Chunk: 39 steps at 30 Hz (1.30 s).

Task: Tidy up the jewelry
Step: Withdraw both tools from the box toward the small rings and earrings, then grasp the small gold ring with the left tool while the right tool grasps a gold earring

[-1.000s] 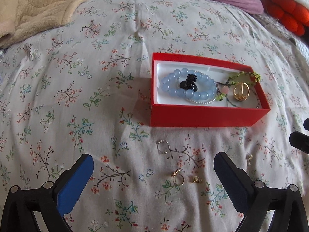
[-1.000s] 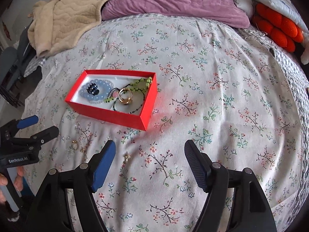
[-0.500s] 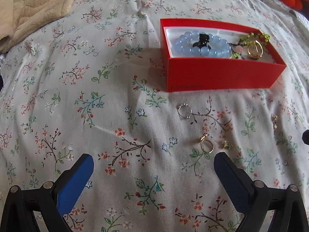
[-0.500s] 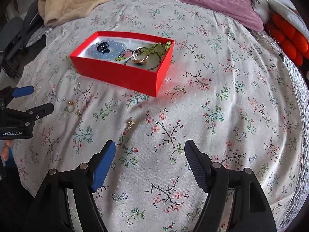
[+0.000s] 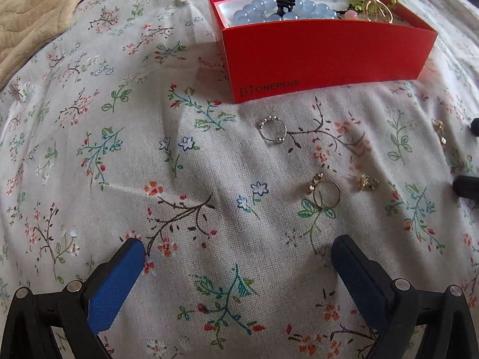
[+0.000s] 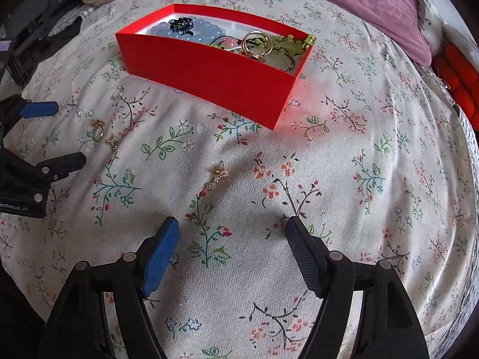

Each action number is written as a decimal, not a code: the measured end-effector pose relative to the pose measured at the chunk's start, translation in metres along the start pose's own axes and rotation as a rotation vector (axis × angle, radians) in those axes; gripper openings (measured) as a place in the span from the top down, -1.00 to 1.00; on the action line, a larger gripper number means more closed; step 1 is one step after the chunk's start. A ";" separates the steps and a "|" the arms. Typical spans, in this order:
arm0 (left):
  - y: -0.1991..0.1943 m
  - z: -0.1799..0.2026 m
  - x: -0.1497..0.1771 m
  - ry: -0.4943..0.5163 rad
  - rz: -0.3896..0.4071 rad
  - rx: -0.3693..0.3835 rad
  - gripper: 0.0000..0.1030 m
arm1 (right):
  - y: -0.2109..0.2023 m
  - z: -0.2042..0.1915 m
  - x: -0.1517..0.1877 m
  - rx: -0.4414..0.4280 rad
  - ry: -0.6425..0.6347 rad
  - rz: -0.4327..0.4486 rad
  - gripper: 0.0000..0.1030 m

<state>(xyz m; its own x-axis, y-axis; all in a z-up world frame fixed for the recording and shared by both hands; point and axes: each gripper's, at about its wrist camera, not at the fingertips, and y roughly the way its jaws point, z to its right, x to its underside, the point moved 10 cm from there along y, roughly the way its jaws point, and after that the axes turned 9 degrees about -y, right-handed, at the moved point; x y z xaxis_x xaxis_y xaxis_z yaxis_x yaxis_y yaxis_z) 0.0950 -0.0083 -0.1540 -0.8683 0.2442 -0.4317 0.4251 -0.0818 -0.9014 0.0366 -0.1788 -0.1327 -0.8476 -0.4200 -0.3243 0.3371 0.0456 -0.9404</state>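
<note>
A red box (image 5: 323, 59) on the floral bedspread holds a blue bead bracelet (image 5: 284, 10), a gold ring (image 5: 377, 12) and green beads. In front of it lie a silver beaded ring (image 5: 272, 130), a gold ring (image 5: 326, 193), a small gold earring (image 5: 366, 182) and another gold piece (image 5: 439, 130). My left gripper (image 5: 238, 249) is open, low over the cloth, just short of the gold ring. My right gripper (image 6: 232, 224) is open, just short of a gold earring (image 6: 218, 176). The box (image 6: 209, 71) shows beyond it.
A beige blanket (image 5: 36, 15) lies at the far left. A purple pillow (image 6: 374, 6) and an orange plush (image 6: 458, 71) lie at the far right. My left gripper shows at the left edge of the right wrist view (image 6: 57, 133).
Both grippers have come down and forward toward the bedspread. The loose rings and earrings now lie much closer to the fingertips. Both stay open.
</note>
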 end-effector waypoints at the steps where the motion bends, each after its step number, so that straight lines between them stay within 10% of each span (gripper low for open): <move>1: 0.001 0.000 -0.001 -0.004 0.004 0.004 -0.99 | 0.001 0.001 -0.002 0.002 -0.003 0.009 -0.55; 15: -0.007 0.026 -0.003 0.079 0.100 0.115 -0.69 | 0.015 0.013 -0.008 -0.044 -0.019 0.084 -0.96; 24: -0.016 0.048 -0.002 0.139 0.110 0.188 0.07 | 0.008 0.001 -0.012 -0.024 -0.075 0.094 -0.75; 39: -0.014 0.060 -0.005 0.139 0.098 0.225 0.36 | 0.004 -0.019 -0.030 -0.044 -0.130 0.132 -0.04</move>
<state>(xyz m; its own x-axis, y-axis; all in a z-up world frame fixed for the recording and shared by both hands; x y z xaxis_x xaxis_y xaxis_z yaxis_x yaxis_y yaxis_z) 0.0781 -0.0662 -0.1408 -0.7757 0.3533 -0.5229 0.4246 -0.3207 -0.8467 0.0556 -0.1486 -0.1283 -0.7361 -0.5212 -0.4318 0.4213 0.1465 -0.8950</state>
